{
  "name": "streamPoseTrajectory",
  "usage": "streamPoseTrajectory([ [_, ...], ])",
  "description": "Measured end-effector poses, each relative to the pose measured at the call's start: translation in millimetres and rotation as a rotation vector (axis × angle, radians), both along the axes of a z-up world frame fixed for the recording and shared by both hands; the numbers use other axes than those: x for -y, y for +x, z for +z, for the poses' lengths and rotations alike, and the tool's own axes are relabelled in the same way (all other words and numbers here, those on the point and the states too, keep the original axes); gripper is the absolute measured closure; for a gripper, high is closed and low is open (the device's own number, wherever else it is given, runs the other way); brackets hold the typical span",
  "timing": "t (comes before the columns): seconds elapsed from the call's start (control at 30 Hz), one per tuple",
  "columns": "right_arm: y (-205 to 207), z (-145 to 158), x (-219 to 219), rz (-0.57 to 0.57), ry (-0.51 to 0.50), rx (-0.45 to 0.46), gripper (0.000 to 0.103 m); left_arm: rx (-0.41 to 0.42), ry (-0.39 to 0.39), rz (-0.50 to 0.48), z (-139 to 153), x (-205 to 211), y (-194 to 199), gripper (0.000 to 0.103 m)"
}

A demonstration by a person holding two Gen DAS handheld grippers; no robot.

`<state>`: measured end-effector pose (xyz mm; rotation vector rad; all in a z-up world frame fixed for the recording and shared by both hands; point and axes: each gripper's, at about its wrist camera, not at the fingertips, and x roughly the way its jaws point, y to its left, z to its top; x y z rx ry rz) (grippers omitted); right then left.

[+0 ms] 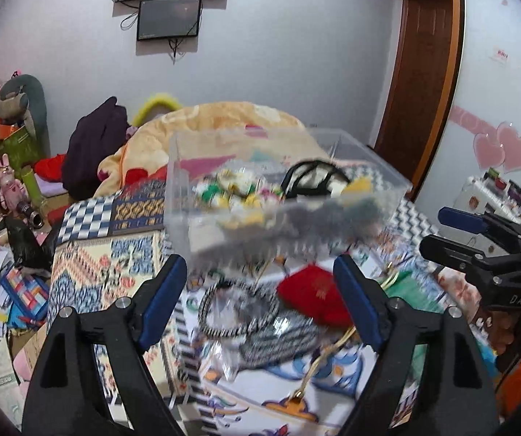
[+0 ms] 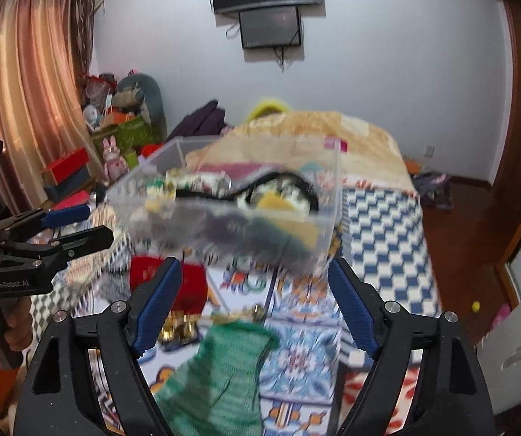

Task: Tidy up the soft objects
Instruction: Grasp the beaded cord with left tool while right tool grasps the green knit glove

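A clear plastic bin (image 1: 187, 189) (image 2: 333, 196) stands on the patterned bed cover and holds several soft items: a grey furry piece (image 1: 318, 218), colourful bits and a black-strapped thing (image 1: 311, 174). In front of it lie a red pouch (image 1: 315, 294) (image 2: 144, 272), a black-and-white striped band (image 1: 238, 312) and a green knitted piece (image 2: 224, 374). My left gripper (image 1: 260, 276) is open and empty above the striped band and red pouch. My right gripper (image 2: 253, 279) is open and empty above the green piece; it also shows in the left wrist view (image 1: 438, 229).
A peach blanket (image 1: 224, 120) is heaped behind the bin. A dark purple garment (image 1: 93, 145) lies at the back left. Boxes, toys and papers (image 1: 5, 189) clutter the floor left of the bed. A wooden door (image 1: 420, 72) is at the right.
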<state>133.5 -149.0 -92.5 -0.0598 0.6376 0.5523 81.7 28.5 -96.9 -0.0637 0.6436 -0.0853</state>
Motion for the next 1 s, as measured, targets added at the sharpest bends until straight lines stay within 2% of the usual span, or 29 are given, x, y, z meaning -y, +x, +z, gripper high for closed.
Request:
streamPoseTrajectory([
  [0.03,-2,-3,-1,0.002,-0.01,-0.008,0.023,-0.009,0.008,0.003,-5,1,-1,0.021],
  [0.17,-10,-19,-1,0.019,-0.021,-0.061,0.023,-0.061,-0.019,-0.01,-22,-3,-3,0.042],
  [0.27,-16,-28,1,0.034,-0.013,-0.097,0.023,-0.092,-0.04,-0.013,-32,-7,-3,0.053],
  [0.47,-23,-44,-3,0.076,-0.018,-0.156,0.024,-0.108,-0.061,-0.008,-40,-8,-7,0.06],
  [0.5,-24,-46,-4,0.084,-0.021,-0.162,0.026,-0.106,-0.059,-0.007,-40,-8,-8,0.061],
  [0.57,-25,-50,-6,0.096,-0.029,-0.174,0.039,-0.109,-0.069,-0.015,-40,-9,-9,0.069],
  [0.6,-25,-52,-6,0.102,-0.031,-0.181,0.04,-0.113,-0.08,-0.02,-41,-9,-10,0.071],
  [0.83,-27,-51,0,0.08,-0.031,-0.153,0.067,-0.118,-0.106,-0.026,-43,-11,-14,0.086],
  [1.0,-26,-47,5,0.057,-0.019,-0.143,0.08,-0.109,-0.107,-0.015,-40,-12,-17,0.094],
])
